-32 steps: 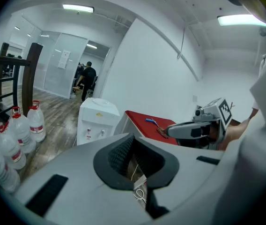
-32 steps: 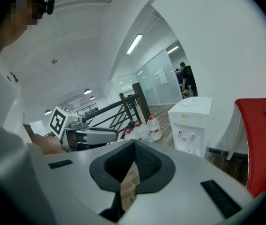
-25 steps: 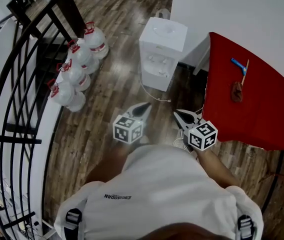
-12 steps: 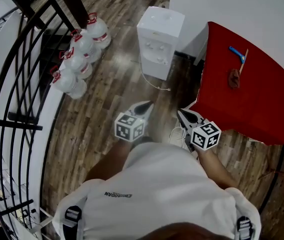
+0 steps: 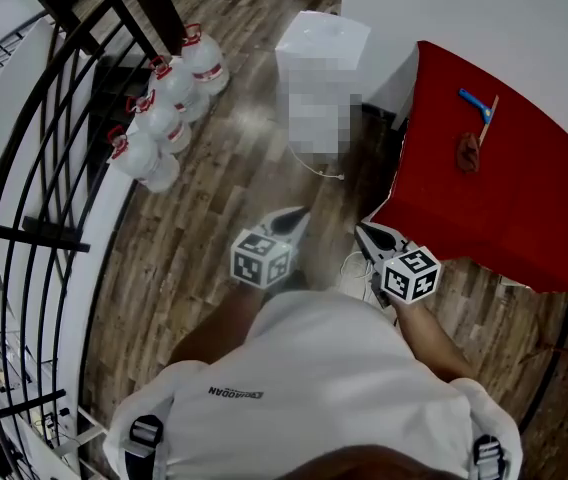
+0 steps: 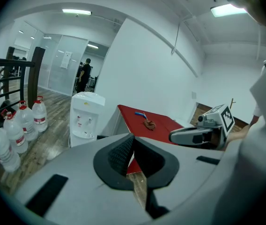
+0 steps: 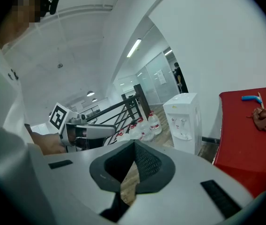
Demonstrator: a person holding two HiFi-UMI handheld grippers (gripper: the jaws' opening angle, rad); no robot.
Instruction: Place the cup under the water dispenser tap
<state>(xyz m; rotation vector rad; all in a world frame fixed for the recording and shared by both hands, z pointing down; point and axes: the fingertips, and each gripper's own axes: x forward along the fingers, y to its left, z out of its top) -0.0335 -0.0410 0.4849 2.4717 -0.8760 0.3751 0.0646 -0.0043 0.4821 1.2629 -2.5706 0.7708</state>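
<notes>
While the person holds both tools low in front of the body, the left gripper [image 5: 295, 214] and the right gripper [image 5: 361, 228] point forward over the wooden floor [image 5: 214, 218]. Each gripper's jaws are closed tip to tip, with nothing between them. The water dispenser [image 6: 87, 120] stands on the floor ahead of the grippers, against the white wall [image 5: 484, 18] and well apart from both. A red surface [image 5: 504, 208] stands just beside the dispenser, on the right. A blue item [image 5: 476, 127] and a brown item [image 5: 467, 152] lie on it, near its far edge. Water bottles [image 5: 159, 116] stand grouped on the floor at the left, beside a black railing [image 5: 24, 168]. The cup cannot be made out in any view.
</notes>
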